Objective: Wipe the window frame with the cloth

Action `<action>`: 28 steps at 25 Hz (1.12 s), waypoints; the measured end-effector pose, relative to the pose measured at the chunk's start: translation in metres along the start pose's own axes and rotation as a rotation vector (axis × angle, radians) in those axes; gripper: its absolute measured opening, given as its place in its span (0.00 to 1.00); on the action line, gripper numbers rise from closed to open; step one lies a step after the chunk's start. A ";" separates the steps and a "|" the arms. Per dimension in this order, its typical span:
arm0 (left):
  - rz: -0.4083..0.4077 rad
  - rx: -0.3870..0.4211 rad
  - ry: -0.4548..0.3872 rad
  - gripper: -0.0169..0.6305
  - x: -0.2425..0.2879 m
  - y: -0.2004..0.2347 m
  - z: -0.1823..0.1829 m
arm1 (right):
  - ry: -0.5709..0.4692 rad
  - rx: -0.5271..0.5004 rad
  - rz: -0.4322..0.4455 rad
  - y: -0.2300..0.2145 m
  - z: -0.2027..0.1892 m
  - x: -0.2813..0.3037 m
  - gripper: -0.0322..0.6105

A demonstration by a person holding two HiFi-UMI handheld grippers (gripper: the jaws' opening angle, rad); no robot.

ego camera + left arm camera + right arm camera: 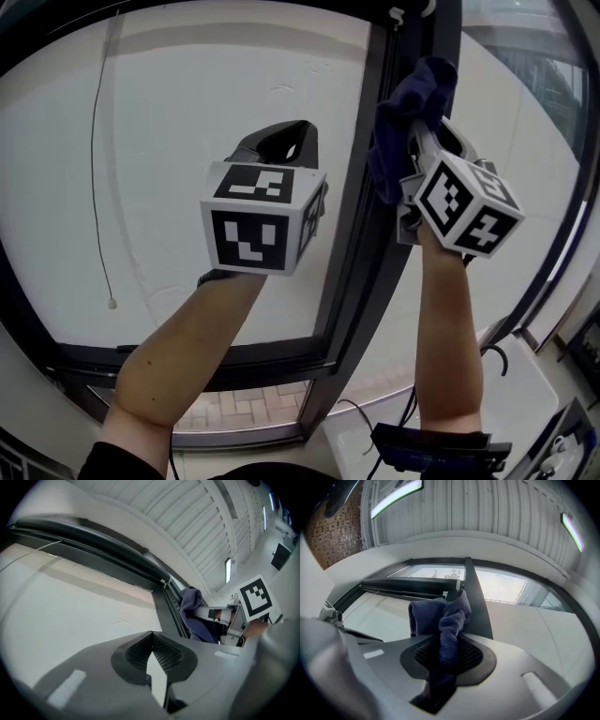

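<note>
While the right gripper (pixel 429 136) is clamping the one dark blue cloth (pixel 412 94) between its jaws, the bunched fabric is lying against the dark upright bar of the window frame (pixel 364 234), far up near the top rail. Two grippers are showing, one in each hand. The left gripper (pixel 281 141) is hanging just left of that bar, jaws closed tip to tip on nothing, facing the pale pane (pixel 187 112). One thin cord (pixel 94 169) with a bead at its end is dangling far left, well apart from both grippers. Bare pane is spreading between cord and bar; right of the bar, a second pane is running to another dark edge.
</note>
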State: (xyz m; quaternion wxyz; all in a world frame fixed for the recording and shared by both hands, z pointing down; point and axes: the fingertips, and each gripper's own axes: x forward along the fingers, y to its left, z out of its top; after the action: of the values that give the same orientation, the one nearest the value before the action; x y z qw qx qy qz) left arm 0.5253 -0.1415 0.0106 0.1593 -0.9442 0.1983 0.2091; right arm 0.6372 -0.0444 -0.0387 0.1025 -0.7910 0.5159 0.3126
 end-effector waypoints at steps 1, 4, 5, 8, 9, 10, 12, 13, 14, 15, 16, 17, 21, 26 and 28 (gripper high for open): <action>-0.002 -0.006 0.007 0.02 -0.001 -0.002 -0.004 | 0.002 0.000 0.002 0.001 -0.003 -0.002 0.18; -0.021 -0.048 0.038 0.02 -0.006 -0.008 -0.021 | 0.026 0.010 0.008 0.003 -0.014 -0.011 0.18; -0.032 -0.080 0.048 0.02 -0.007 -0.010 -0.027 | 0.033 0.013 0.009 0.003 -0.018 -0.014 0.18; -0.041 -0.135 0.082 0.02 -0.012 -0.013 -0.046 | 0.041 0.003 0.007 0.003 -0.027 -0.021 0.18; -0.038 -0.130 0.095 0.02 -0.015 -0.014 -0.053 | 0.045 0.001 0.008 0.004 -0.031 -0.023 0.18; -0.036 -0.128 0.105 0.02 -0.017 -0.015 -0.060 | 0.050 -0.002 0.009 0.006 -0.036 -0.026 0.18; -0.029 -0.162 0.114 0.02 -0.023 -0.014 -0.070 | 0.063 -0.005 0.006 0.007 -0.046 -0.033 0.18; -0.020 -0.190 0.111 0.02 -0.026 -0.013 -0.075 | 0.068 -0.004 0.003 0.007 -0.051 -0.036 0.18; -0.009 -0.209 0.108 0.02 -0.029 -0.010 -0.079 | 0.072 0.000 0.000 0.006 -0.056 -0.040 0.18; -0.002 -0.216 0.109 0.02 -0.031 -0.009 -0.083 | 0.075 0.003 -0.002 0.007 -0.060 -0.043 0.18; 0.000 -0.214 0.113 0.02 -0.034 -0.009 -0.087 | 0.077 0.003 -0.003 0.008 -0.064 -0.046 0.18; -0.001 -0.207 0.119 0.02 -0.035 -0.010 -0.091 | 0.079 0.000 -0.003 0.009 -0.067 -0.048 0.18; -0.022 -0.190 0.119 0.02 -0.037 -0.018 -0.095 | 0.094 -0.008 -0.001 0.011 -0.078 -0.054 0.18; -0.040 -0.255 0.078 0.02 -0.044 -0.022 -0.088 | 0.122 0.033 0.008 0.014 -0.095 -0.067 0.18; -0.040 -0.242 0.071 0.02 -0.046 -0.024 -0.088 | 0.129 0.023 0.006 0.016 -0.101 -0.072 0.18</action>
State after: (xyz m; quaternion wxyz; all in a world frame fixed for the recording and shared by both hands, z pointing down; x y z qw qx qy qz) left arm 0.5265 -0.1400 0.1125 0.0414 -0.9671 0.1582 0.1947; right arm 0.6427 -0.0464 0.0865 0.0772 -0.8065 0.5275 0.2555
